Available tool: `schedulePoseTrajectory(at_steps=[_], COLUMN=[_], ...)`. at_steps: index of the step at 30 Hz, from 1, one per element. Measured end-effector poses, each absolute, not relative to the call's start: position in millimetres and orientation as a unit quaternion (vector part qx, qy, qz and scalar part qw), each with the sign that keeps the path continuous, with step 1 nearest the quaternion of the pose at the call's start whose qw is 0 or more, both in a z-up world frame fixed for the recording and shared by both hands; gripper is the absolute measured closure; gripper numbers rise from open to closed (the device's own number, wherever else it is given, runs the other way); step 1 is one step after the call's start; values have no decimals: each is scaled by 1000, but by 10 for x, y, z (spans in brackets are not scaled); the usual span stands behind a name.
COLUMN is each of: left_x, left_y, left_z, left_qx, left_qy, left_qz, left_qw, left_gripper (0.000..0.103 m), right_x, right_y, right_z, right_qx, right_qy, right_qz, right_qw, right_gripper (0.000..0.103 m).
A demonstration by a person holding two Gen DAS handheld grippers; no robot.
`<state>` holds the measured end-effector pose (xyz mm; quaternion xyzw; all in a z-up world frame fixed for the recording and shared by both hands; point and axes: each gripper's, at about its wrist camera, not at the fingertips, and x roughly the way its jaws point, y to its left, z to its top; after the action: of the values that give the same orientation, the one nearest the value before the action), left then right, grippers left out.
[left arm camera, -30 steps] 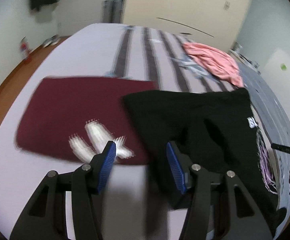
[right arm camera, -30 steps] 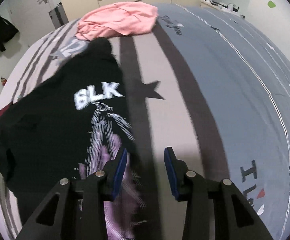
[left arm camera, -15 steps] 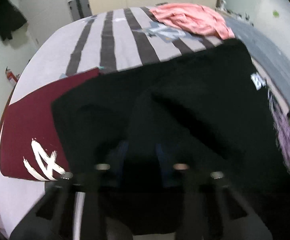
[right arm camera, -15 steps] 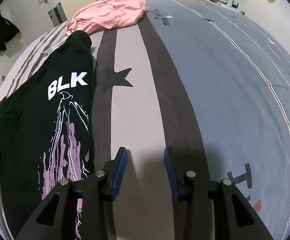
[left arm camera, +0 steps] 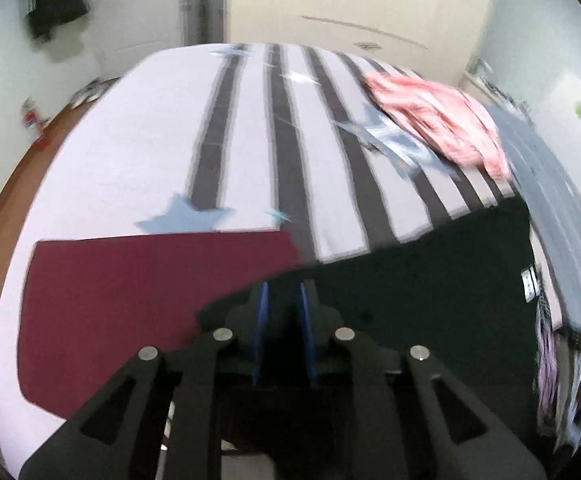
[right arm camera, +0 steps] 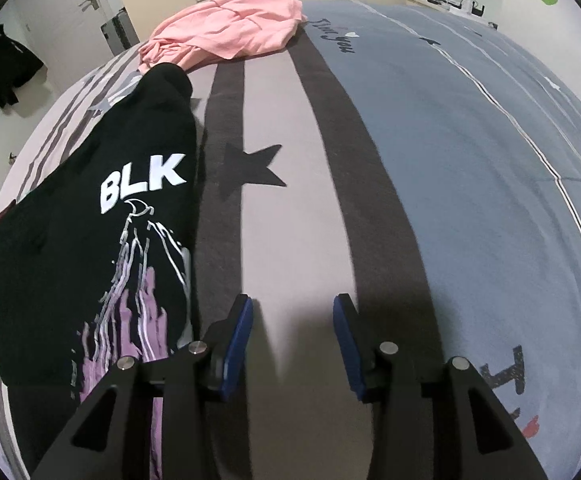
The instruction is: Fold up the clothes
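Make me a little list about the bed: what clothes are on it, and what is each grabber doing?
bed: striped grey and white bedsheet
being folded: black BLK-print T-shirt
flat beside it: dark red garment
far end: crumpled pink garment
left gripper: nearly closed, black cloth between the fingers
right gripper: open, over bare sheet, holding nothing

black BLK shirt (right arm camera: 90, 216), overlapping folded maroon shirt (left arm camera: 130, 300)

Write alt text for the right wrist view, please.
The open right gripper hovers over the striped bedsheet, holding nothing. A black BLK shirt lies to its left, and a pink garment sits crumpled at the far end.
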<state>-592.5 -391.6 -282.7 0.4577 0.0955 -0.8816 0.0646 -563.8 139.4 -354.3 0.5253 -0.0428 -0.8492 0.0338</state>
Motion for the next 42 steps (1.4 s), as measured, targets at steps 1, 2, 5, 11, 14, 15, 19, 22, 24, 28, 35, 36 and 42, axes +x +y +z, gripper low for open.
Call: schedulePoseTrajectory(at_steps=[1, 2, 5, 11, 14, 15, 19, 22, 24, 28, 35, 36, 42], left_x=[-5904, -5883, -5742, -5541, -5569, -5585, -5581, -5524, -5506, -5552, -5707, -5733, -5829], left_y=[-3940, -3957, -3851, -3529, -3454, -3448, -3479, -3490, -3498, -3546, -3647, -3674, -3820], left_z=[-2840, -2854, -2880, -3056, -3123, -3119, -3104, -3071, -3040, -2922, -2591, -2600, -2776], left_qx=[461, 464, 473, 478, 478, 474, 470, 467, 462, 448, 426, 429, 452], left_qy=[95, 94, 75, 30, 21, 18, 17, 7, 8, 26, 17, 15, 26], left_qz=[-880, -878, -878, -878, -878, -880, -883, -884, -887, -894, -904, -902, -891], left_qw=[65, 64, 26, 2, -5, -3, 0, -5, -10, -19, -40, -37, -19], left_gripper=[87, 87, 84, 62, 62, 65, 89, 97, 98, 98, 98, 98, 98], right_x=[-5659, -5687, -5766, -6016, -6200, -6277, -6649, -6908, -7054, -7195, -7396, -7413, -7490], right_y=[1369, 1337, 1223, 842, 650, 589, 348, 213, 202, 250, 346, 357, 394], right_z=[-3540, -3532, -3487, -3287, -3174, -3140, -3092, -3120, -3160, -3157, -3125, -3117, -3213], right_qx=[524, 523, 514, 480, 468, 463, 454, 458, 469, 472, 471, 470, 487], right_qy=[-44, -45, -47, -35, -26, -22, 2, 31, 30, 7, -38, -40, -49], right_qz=[-850, -850, -855, -873, -879, -881, -887, -886, -881, -881, -881, -882, -872], right_qw=[37, 40, 51, 79, 91, 93, 91, 65, 49, 39, 26, 23, 19], right_gripper=[63, 63, 63, 62, 62, 62, 60, 58, 58, 72, 99, 99, 90])
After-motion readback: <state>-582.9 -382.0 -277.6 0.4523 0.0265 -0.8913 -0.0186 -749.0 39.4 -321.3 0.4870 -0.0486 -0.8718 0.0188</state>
